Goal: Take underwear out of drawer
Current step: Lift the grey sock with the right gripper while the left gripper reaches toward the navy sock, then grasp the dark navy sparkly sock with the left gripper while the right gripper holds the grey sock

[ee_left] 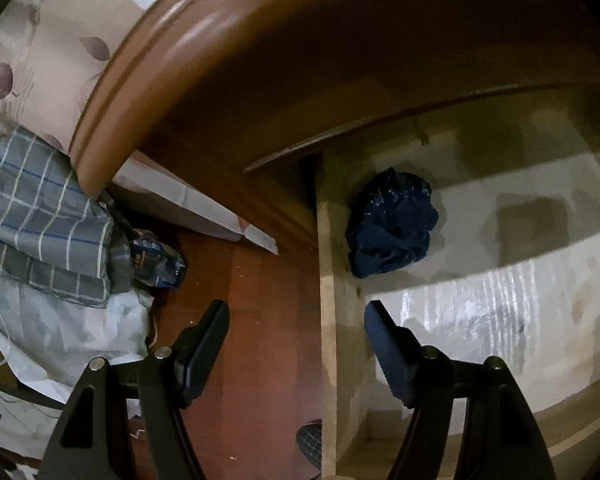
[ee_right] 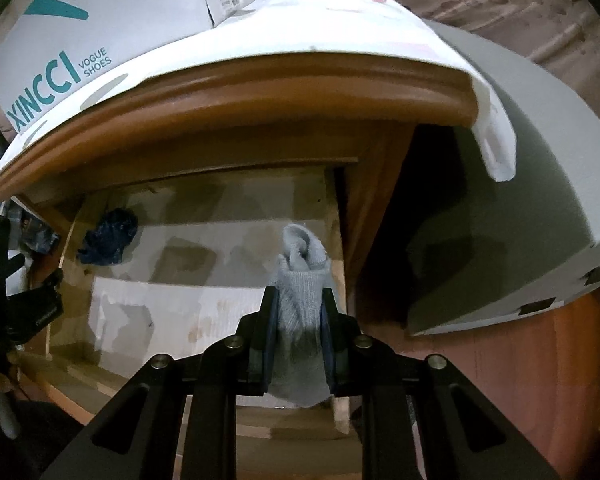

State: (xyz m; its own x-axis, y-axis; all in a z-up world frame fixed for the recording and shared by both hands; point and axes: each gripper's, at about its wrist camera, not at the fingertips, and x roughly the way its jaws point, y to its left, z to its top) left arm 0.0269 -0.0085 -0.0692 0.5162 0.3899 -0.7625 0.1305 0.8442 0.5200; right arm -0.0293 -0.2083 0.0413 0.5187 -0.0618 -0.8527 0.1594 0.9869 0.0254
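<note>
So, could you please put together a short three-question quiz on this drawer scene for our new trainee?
1. True or false: the right gripper is shut on a grey knitted garment.
2. Where does the dark blue garment lie in the drawer? A) against the drawer's left wall B) at the front right corner C) on the floor outside
3. Fill in: the left gripper is ____ and holds nothing.

Key: 1 true; 2 A; 3 open.
</note>
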